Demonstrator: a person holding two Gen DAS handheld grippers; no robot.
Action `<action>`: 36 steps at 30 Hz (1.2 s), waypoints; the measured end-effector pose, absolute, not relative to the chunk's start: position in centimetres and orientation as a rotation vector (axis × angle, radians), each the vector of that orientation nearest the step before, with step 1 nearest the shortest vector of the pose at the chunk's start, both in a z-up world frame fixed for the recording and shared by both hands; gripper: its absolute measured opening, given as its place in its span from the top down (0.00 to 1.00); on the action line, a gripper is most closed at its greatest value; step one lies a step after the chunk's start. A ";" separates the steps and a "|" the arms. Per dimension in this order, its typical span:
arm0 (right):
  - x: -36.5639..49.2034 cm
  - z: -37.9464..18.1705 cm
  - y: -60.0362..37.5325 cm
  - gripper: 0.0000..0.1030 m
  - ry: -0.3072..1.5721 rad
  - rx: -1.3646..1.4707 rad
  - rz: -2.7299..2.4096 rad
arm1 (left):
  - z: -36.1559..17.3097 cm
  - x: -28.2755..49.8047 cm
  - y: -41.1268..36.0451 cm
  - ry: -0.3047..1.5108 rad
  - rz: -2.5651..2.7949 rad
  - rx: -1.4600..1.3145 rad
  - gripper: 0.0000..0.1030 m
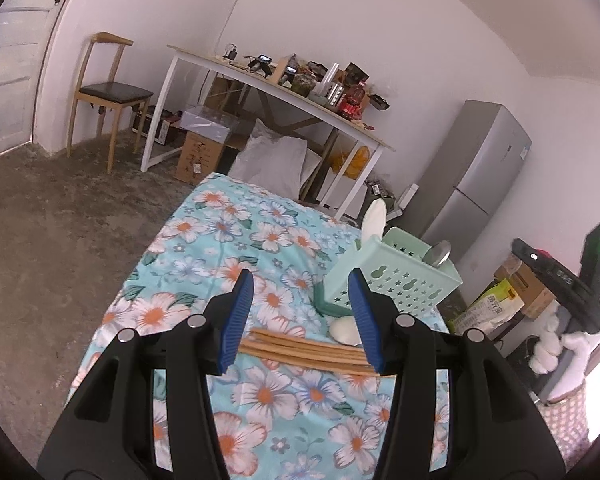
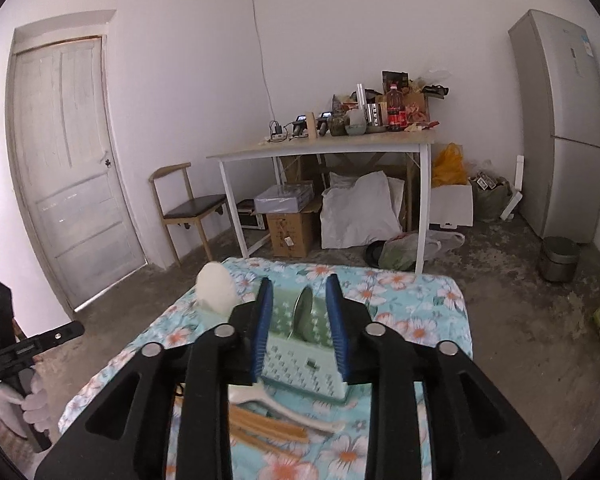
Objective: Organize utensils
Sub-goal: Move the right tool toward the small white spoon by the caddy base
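Note:
A pale green perforated utensil basket [image 1: 400, 280] stands on the floral tablecloth [image 1: 228, 224]. A white spoon [image 1: 374, 216] and a metal spoon [image 1: 438, 254] stand in it. Several wooden chopsticks [image 1: 304, 350] and a white spoon [image 1: 346, 330] lie in front of it. My left gripper [image 1: 302, 300] is open and empty above the chopsticks. In the right wrist view my right gripper [image 2: 300, 316] is open and empty just above the basket [image 2: 304, 364], with the metal spoon [image 2: 302, 308] between its fingers. Chopsticks [image 2: 264, 424] and a white spoon [image 2: 284, 410] lie below.
A white desk [image 2: 324, 148] with clutter, boxes and bags under it stands beyond the table. A wooden chair [image 2: 188, 204] is by the door [image 2: 68, 168]. A grey fridge [image 2: 560, 120] stands at the right. Bare floor surrounds the table.

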State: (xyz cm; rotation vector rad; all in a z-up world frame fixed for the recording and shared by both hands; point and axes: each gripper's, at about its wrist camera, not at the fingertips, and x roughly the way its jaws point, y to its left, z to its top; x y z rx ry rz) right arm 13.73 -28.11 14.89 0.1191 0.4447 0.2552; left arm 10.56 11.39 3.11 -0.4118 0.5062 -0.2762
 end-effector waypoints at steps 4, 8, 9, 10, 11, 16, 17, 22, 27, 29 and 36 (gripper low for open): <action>11.7 13.3 -27.6 0.69 0.484 0.127 0.256 | 2.2 9.9 11.4 0.534 -0.266 -0.409 0.55; 11.1 10.2 -26.8 0.68 0.569 0.170 0.276 | 1.0 9.5 11.1 0.565 -0.266 -0.408 0.54; 11.1 9.3 -26.4 0.68 0.596 0.182 0.284 | 0.7 9.4 10.9 0.574 -0.270 -0.411 0.54; 11.3 8.4 -26.1 0.68 0.624 0.197 0.295 | 0.3 9.3 10.6 0.587 -0.280 -0.415 0.54; 11.5 7.6 -25.8 0.68 0.648 0.212 0.307 | -0.1 9.3 10.3 0.598 -0.287 -0.414 0.54; 13.2 3.5 -23.4 0.68 0.755 0.261 0.362 | -2.1 8.9 8.3 0.650 -0.304 -0.371 0.55; 13.6 3.0 -22.9 0.68 0.771 0.265 0.366 | -2.3 8.9 8.0 0.656 -0.306 -0.364 0.54; 16.3 0.7 -20.3 0.68 0.844 0.255 0.375 | -3.5 8.9 7.0 0.675 -0.304 -0.330 0.55; 18.3 -1.3 -18.5 0.69 0.884 0.201 0.357 | -4.5 9.5 6.7 0.691 -0.299 -0.315 0.55; 18.7 -2.1 -18.2 0.69 0.899 0.179 0.350 | -5.0 9.9 6.7 0.698 -0.297 -0.317 0.54; 18.1 -3.8 -16.9 0.69 0.935 0.084 0.353 | -6.1 10.7 7.1 0.716 -0.295 -0.342 0.55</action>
